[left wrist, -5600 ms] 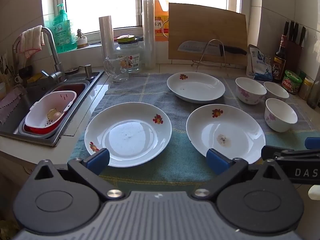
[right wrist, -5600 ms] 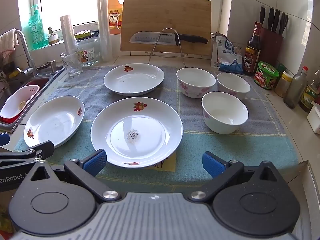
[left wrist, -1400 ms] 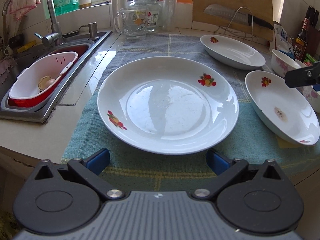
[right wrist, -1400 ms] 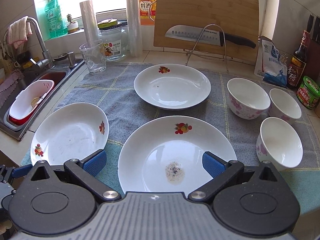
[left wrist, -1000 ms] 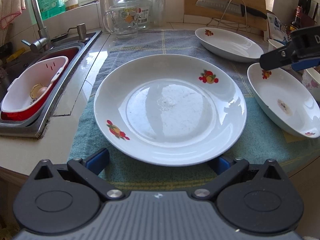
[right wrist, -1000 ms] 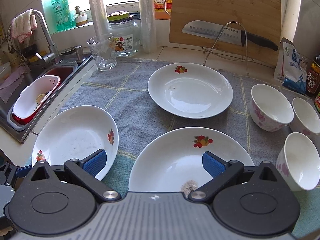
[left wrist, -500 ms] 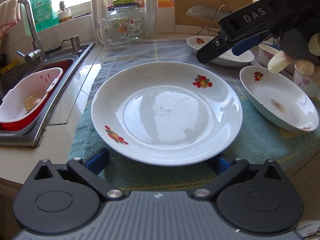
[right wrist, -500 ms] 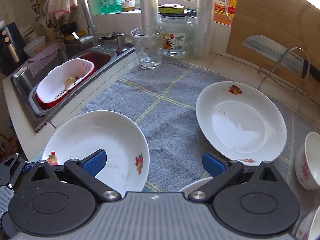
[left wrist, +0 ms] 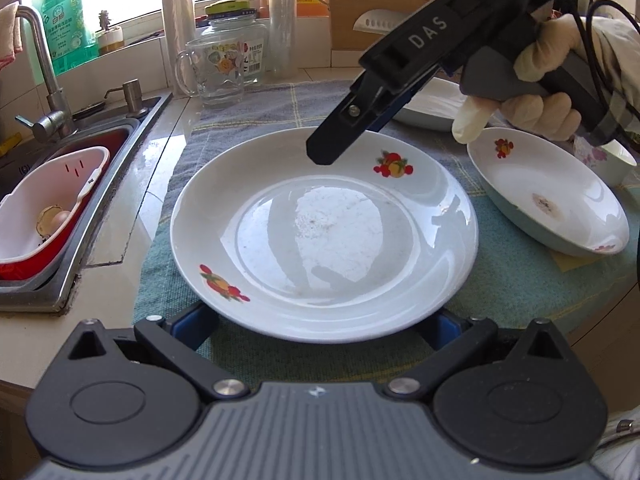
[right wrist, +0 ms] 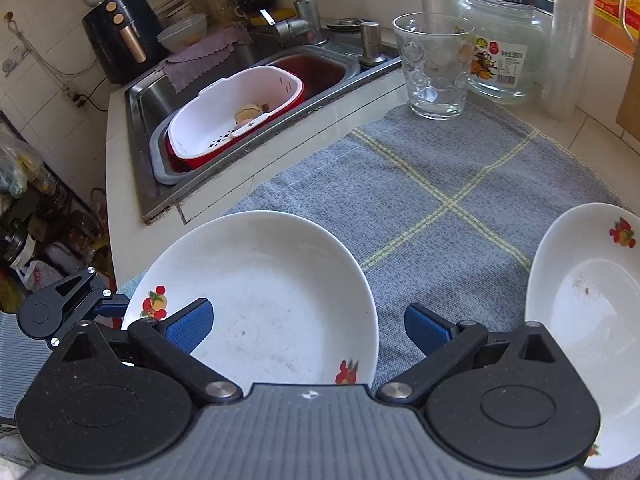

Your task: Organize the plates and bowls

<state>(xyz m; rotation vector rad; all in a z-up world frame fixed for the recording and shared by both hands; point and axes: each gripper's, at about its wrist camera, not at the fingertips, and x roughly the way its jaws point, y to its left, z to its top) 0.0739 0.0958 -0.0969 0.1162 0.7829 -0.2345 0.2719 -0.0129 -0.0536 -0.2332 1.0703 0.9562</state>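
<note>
We now see the right gripper (left wrist: pixel 332 152) swung across over the left plate (left wrist: pixel 324 236), jaws apart, while the left gripper (left wrist: pixel 320 324) sits closer at its near rim.

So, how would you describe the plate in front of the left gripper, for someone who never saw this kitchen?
Start at the sink, then move right onto the checked towel. The plate is the first dish there, at the towel's near edge, with the left gripper at its front rim. Unlike the plate on its right, which has a dark stain, its middle is nearly clean.
</note>
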